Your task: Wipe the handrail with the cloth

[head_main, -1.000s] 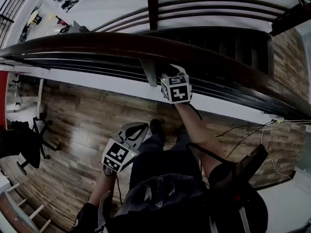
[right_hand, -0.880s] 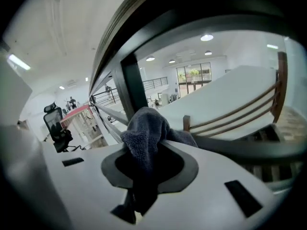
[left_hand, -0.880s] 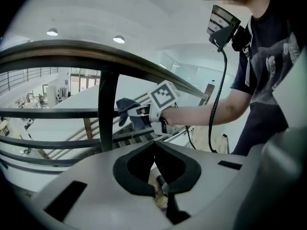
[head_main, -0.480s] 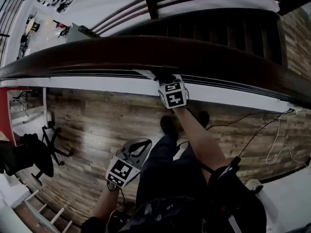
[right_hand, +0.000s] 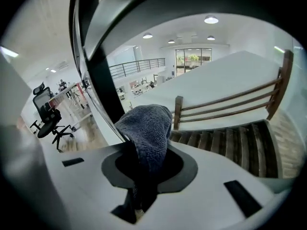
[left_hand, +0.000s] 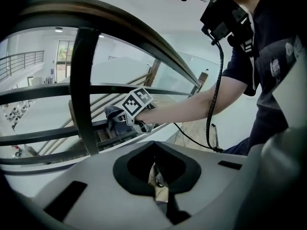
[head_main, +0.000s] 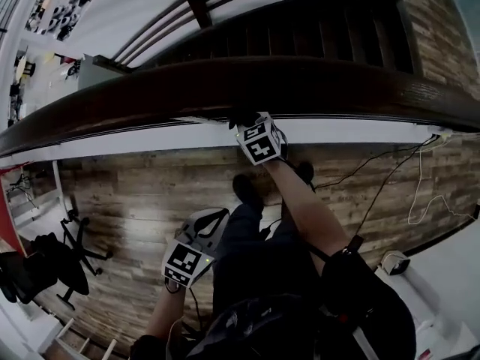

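A dark wooden handrail (head_main: 337, 88) curves across the head view above thinner dark rails. My right gripper (head_main: 242, 118) reaches up to the rail's near underside, its marker cube (head_main: 260, 141) just below. It is shut on a grey-blue cloth (right_hand: 146, 128) that bulges out of the jaws, beside a dark baluster (right_hand: 103, 80). In the left gripper view, the cloth (left_hand: 112, 116) rests against the lower rails. My left gripper (head_main: 210, 222) hangs low by the person's leg, shut with nothing in it.
A wooden staircase (head_main: 300, 36) drops away beyond the rail. Cables (head_main: 405, 178) trail over the plank floor at the right, with a small white box (head_main: 394, 262) near them. An office chair (head_main: 45, 265) stands at the far left.
My right gripper has slid rightward along the rail with the cloth, away from the baluster it was beside. The left gripper has stayed low.
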`<state>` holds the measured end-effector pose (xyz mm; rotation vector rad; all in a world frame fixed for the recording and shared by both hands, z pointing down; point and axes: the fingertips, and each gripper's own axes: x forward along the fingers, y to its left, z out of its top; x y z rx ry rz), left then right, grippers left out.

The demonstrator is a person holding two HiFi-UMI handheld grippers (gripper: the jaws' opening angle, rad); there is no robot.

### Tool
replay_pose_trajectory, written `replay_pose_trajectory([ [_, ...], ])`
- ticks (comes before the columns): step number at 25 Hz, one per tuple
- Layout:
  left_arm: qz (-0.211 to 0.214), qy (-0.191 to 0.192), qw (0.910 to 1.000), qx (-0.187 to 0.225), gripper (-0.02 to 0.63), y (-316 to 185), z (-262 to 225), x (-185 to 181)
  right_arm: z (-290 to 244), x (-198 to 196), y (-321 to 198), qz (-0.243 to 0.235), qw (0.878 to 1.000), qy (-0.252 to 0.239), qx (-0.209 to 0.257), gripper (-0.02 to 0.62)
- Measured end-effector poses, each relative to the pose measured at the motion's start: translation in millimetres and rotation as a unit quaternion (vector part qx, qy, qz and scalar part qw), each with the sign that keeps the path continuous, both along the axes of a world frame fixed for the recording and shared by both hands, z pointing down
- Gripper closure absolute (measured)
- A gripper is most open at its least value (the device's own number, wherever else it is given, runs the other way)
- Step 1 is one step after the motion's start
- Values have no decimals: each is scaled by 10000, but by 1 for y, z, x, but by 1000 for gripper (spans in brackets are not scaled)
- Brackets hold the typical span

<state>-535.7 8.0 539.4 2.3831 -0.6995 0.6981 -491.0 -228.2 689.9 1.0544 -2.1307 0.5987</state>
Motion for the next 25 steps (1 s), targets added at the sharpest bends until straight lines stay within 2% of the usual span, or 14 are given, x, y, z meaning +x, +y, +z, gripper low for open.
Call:
replay_pose_trajectory([
  [5,325,185,9993,32,598,-16,0,56,-6,98,-6,376,9991,201,43,531],
  [8,558,173,9983,-46,598,-18,9,103,-8,158,-8,638,9978,195,38,532],
  [13,915,24,9958,-60,598,-26,8,215,-13,281,-12,691,9968,318,248,532],
  [18,963,87,9953,29,598,-21,-15,332,-16,419,5,871,9955,370,-9,531],
  [20,1204,142,9925,133,598,-22,-20,372,-19,469,9,885,9944,575,35,532],
  [22,1484,233,9884,205,598,-28,-22,397,-21,508,8,972,9914,868,99,531],
  [25,2004,298,9787,320,598,-41,-15,429,-20,569,7,1399,9849,1022,8,531],
])
